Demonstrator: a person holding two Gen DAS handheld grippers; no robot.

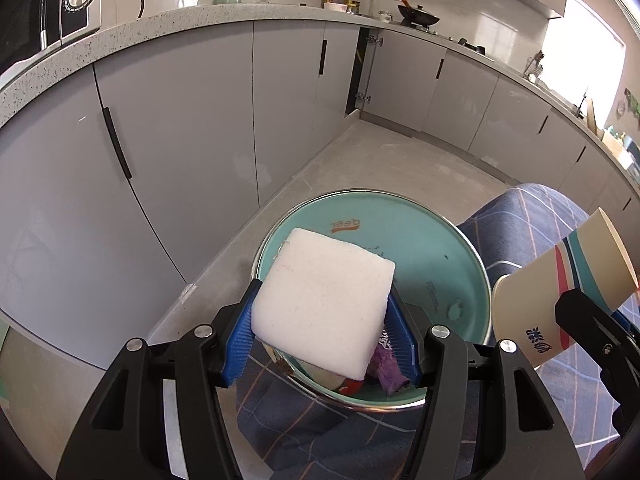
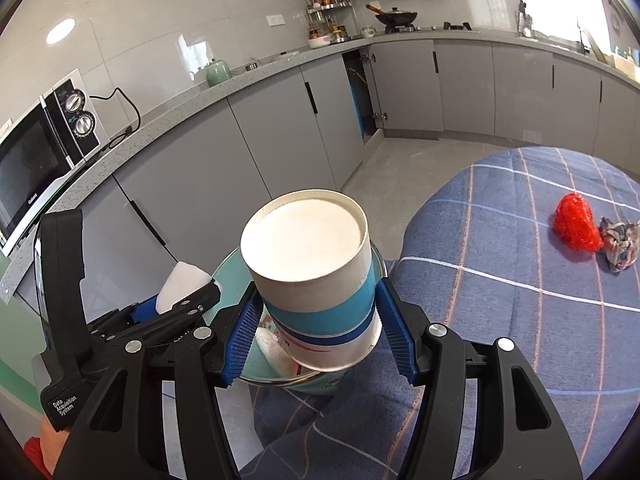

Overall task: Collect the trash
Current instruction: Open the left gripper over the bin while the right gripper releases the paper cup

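Your left gripper [image 1: 324, 328] clasps the light, crumbly foam block [image 1: 324, 300] over the teal bin [image 1: 460, 248]; your right gripper [image 2: 316, 332] clasps the crushable paper cup [image 2: 312, 280] beside it: squeeze the sides gently.

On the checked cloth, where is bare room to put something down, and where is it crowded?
Free: the blue checked cloth between the teal bin and the red plastic wad, and the near part below that wad. Crowded: the left edge, where both hand-held grippers hold the paper cup and white foam block over the bin, and beside the crumpled wrapper.
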